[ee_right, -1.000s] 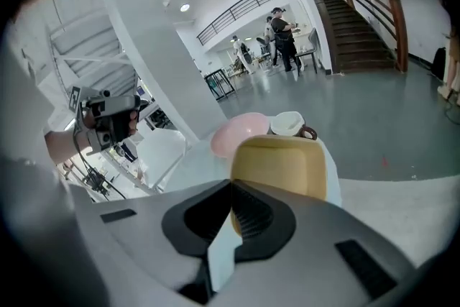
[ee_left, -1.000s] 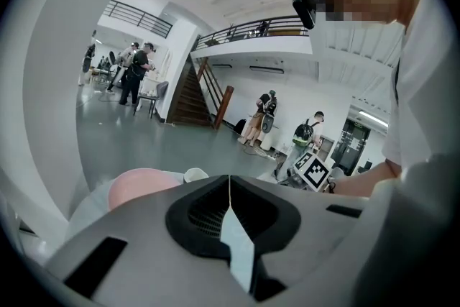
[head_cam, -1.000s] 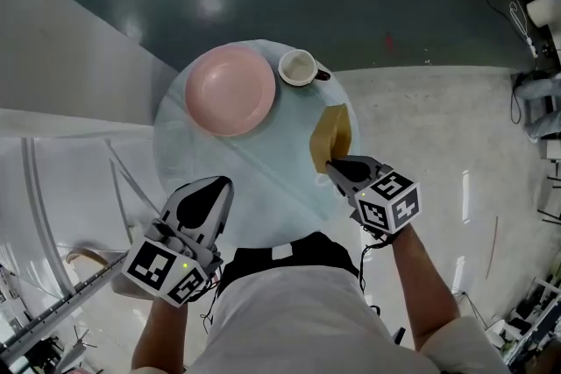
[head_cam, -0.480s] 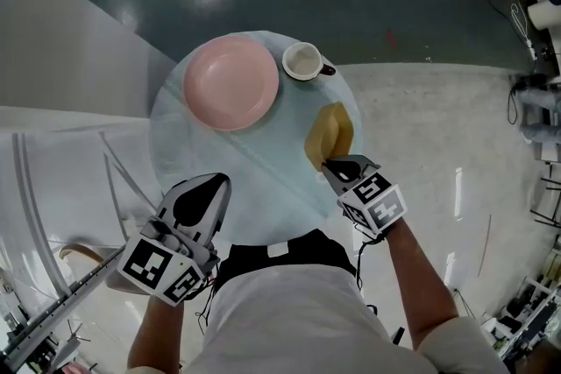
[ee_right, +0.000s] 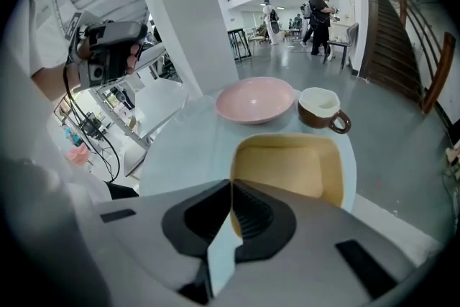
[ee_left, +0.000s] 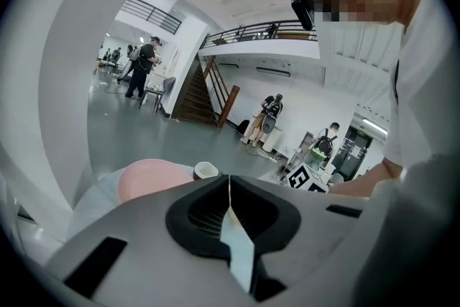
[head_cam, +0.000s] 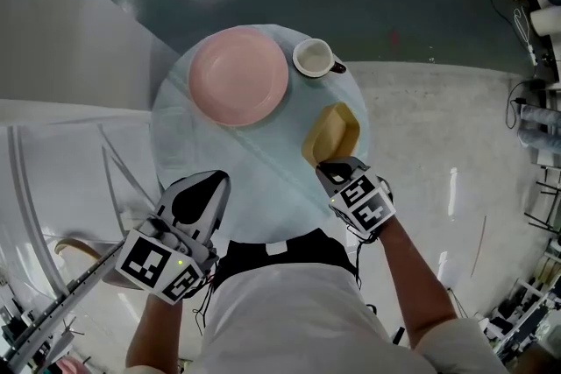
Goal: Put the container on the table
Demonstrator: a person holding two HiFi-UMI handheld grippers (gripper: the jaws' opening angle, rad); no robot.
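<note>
A tan rectangular container hangs low over the right part of the round pale-blue table; whether it touches the top I cannot tell. My right gripper is shut on its near rim. In the right gripper view the container opens upward just beyond the right gripper. My left gripper is shut and holds nothing, over the table's near-left edge. In the left gripper view the left gripper shows its jaws pressed together.
A pink plate and a white-lined brown cup stand at the table's far side, beyond the container. A grey slanted panel and white rails lie to the left. People stand far off on the floor.
The right gripper has carried the container a little left and inward over the table, and the container has tipped flatter, showing more of its inside. The left gripper has stayed put.
</note>
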